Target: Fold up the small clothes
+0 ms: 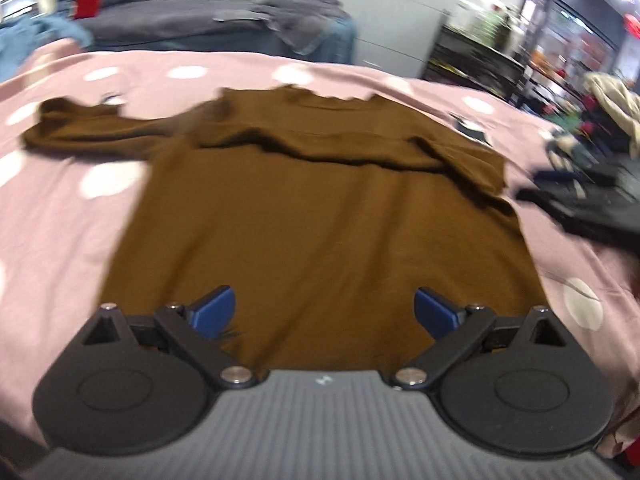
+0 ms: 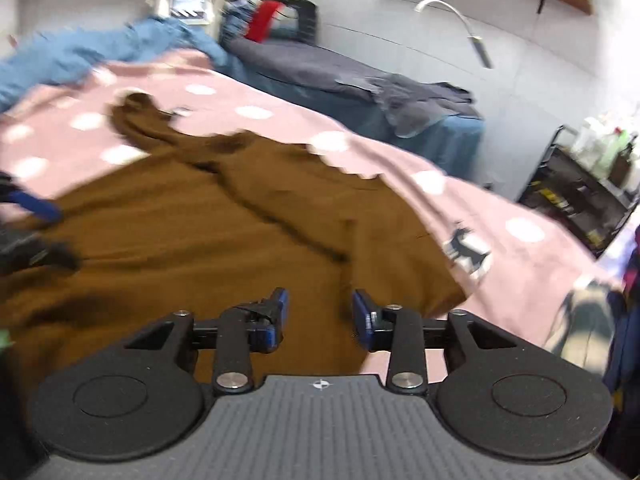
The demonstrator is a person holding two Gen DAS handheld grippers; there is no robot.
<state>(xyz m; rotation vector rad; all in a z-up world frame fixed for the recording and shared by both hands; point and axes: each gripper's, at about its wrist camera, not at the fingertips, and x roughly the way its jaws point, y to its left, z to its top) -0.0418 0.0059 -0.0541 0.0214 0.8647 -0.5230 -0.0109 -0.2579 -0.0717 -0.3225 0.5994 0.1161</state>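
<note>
Your left gripper (image 1: 325,310) hangs over the near hem of the brown shirt (image 1: 320,208), its two blue pads (image 1: 214,308) spread wide with only bare cloth between them and nothing held. Your right gripper (image 2: 319,314) sits over the shirt's near right corner with its blue pads (image 2: 362,314) parted by a narrower gap; a ridge of brown cloth rises just ahead of that gap, and the pads do not close on it. In the right wrist view, your left gripper appears at the left edge (image 2: 28,224) as a blurred blue and black shape over the brown shirt (image 2: 224,216). The shirt lies spread on the pink spotted bedcover (image 1: 60,208), collar at the far side and hem nearest you. One sleeve (image 1: 92,132) stretches out to the left onto the cover; the other sleeve (image 1: 460,156) is folded in across the chest, leaving a dark crease that runs across the body. In the right wrist view the bedcover (image 2: 500,276) shows a small dark printed figure (image 2: 466,250) just beside the shirt's right edge. Beyond the bedcover stands a second bed with a grey cover (image 2: 304,66) carrying crumpled grey clothes (image 2: 420,98), and blue fabric (image 2: 100,54) is bunched at the far left corner. Both views are motion-blurred.
</note>
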